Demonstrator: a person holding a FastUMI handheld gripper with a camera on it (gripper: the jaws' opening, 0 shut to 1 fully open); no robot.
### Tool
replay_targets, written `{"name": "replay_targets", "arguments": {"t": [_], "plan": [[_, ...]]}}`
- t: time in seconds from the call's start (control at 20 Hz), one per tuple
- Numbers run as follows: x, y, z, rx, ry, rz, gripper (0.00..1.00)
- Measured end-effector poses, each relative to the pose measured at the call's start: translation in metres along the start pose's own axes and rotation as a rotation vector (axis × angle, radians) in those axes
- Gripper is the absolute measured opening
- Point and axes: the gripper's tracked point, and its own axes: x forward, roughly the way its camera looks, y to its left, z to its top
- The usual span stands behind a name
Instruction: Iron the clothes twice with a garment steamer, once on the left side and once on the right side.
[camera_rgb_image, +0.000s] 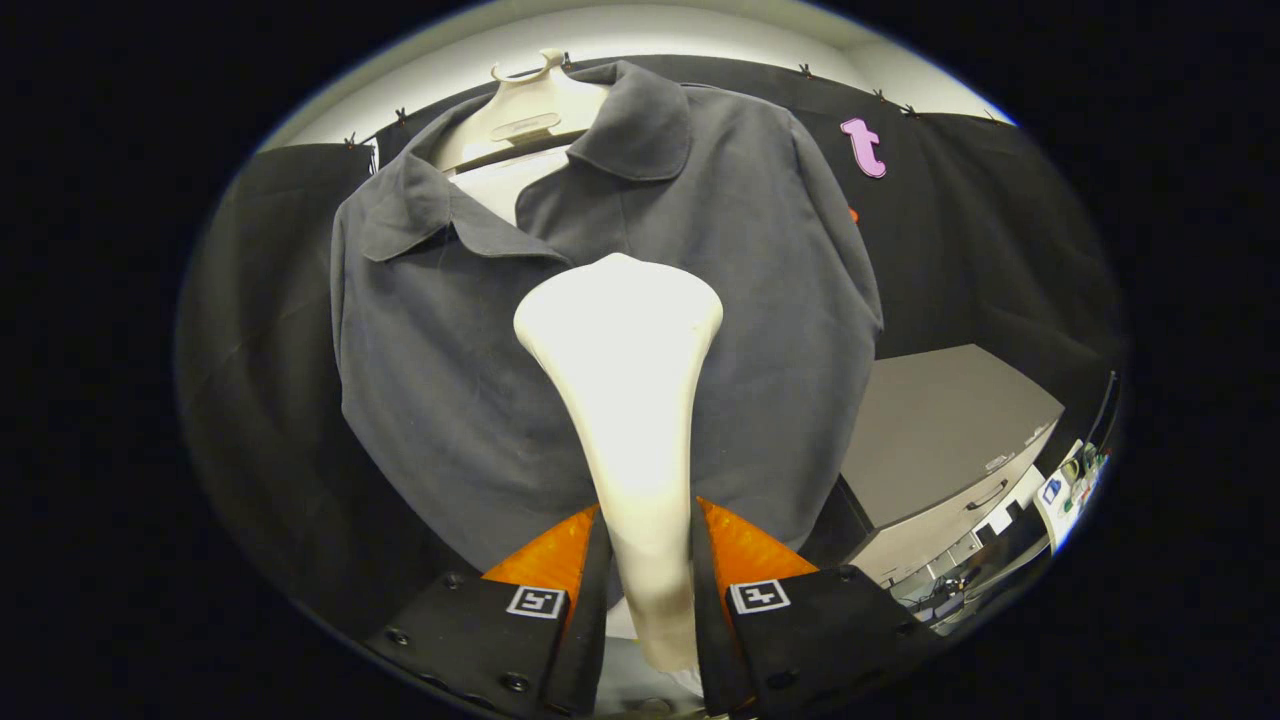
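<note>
Holding the cream-white plastic garment steamer (625, 400) by its narrow handle, gripper (647, 560) clamped on it from both sides, one finger (560, 560) pressed to each flank of the neck. Rising straight ahead from between the fingers, widening into a flared head aimed at the dark grey collared jacket (450, 380) hung on a pale plastic hanger (520, 115). Sitting over the jacket's front near the centre line, just below the collar opening; cannot tell whether touching the cloth or hovering just off it. Looks like the start of a pass, head high on the garment, with neither side visibly treated as far as can be judged. Calling next for a shift onto one front panel and a slow downward stroke toward the hem, head kept flat to the fabric, then the same on the other panel. Standing beyond the jacket's edge, well apart from the steamer, a grey flat-topped cabinet (940, 430).
</note>
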Motion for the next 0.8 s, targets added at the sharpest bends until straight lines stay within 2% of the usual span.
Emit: {"name": "replay_targets", "arguments": {"t": [0.45, 0.8], "plan": [[0.017, 0.018, -0.014, -0.034, 0.033, 0.039, 0.46], [0.023, 0.03, -0.048, -0.054, 0.097, 0.075, 0.46]]}}
